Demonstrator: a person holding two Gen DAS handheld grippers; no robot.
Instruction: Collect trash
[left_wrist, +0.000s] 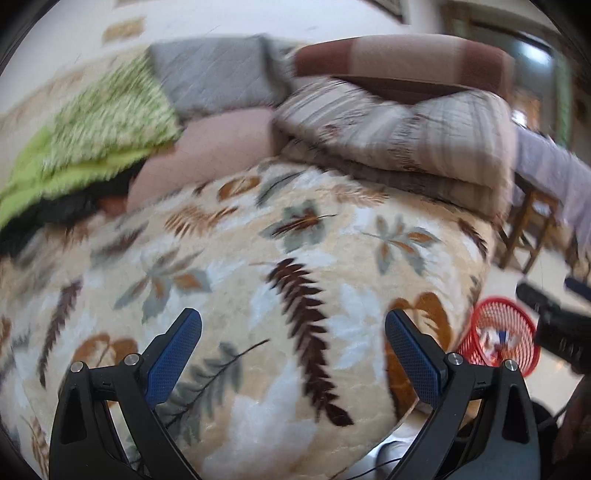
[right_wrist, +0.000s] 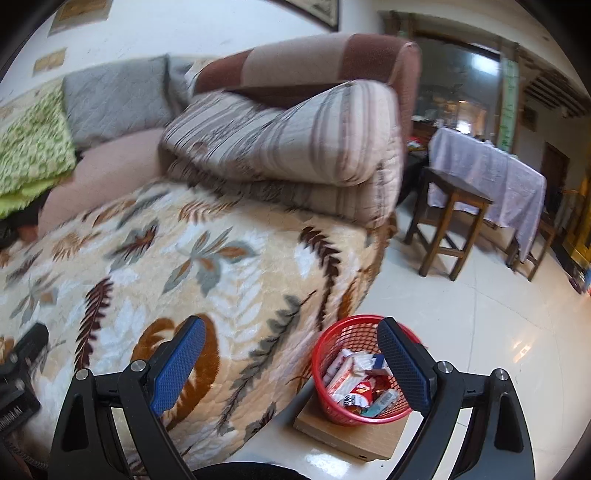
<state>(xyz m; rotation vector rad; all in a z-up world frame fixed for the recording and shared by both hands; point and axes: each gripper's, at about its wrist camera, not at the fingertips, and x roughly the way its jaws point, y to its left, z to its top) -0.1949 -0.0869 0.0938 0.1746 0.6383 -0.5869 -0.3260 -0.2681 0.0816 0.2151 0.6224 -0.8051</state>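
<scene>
left wrist view, left tool (left_wrist: 293, 343): it is hanging over the bed with its two blue-padded fingers (left_wrist: 173, 354) spread wide and nothing lying between them.
left wrist view, bed blanket (left_wrist: 258, 258): a cream fleece with brown and grey leaf prints is filling the ground under the tool; the picture is blurring toward the top.
left wrist view, red basket (left_wrist: 498, 332): it is sitting on the floor past the bed's right edge, low and to the right of the tool, partly hidden behind the right finger; bits of wrapper are showing inside, too blurred to tell apart.
left wrist view, right tool (left_wrist: 554, 325): only a dark part of it is showing at the right edge, above the basket.
right wrist view, right tool (right_wrist: 291, 354): its fingers are standing wide apart and holding nothing.
right wrist view, red basket (right_wrist: 325, 354): it is standing on a flat cardboard box (right_wrist: 343, 432) on the tiled floor (right_wrist: 480, 332), just beside the bed's corner, below the tool and toward its right finger, which is covering part of the rim.
right wrist view, trash (right_wrist: 354, 384): white and red wrappers and packets are lying in the basket.
right wrist view, folded quilts (right_wrist: 288, 147): they are lying stacked at the far end of the bed.
right wrist view, worktop (right_wrist: 487, 173): draped in a pale cloth, it is standing well apart across the floor with a wooden stool (right_wrist: 447, 221) before it.
</scene>
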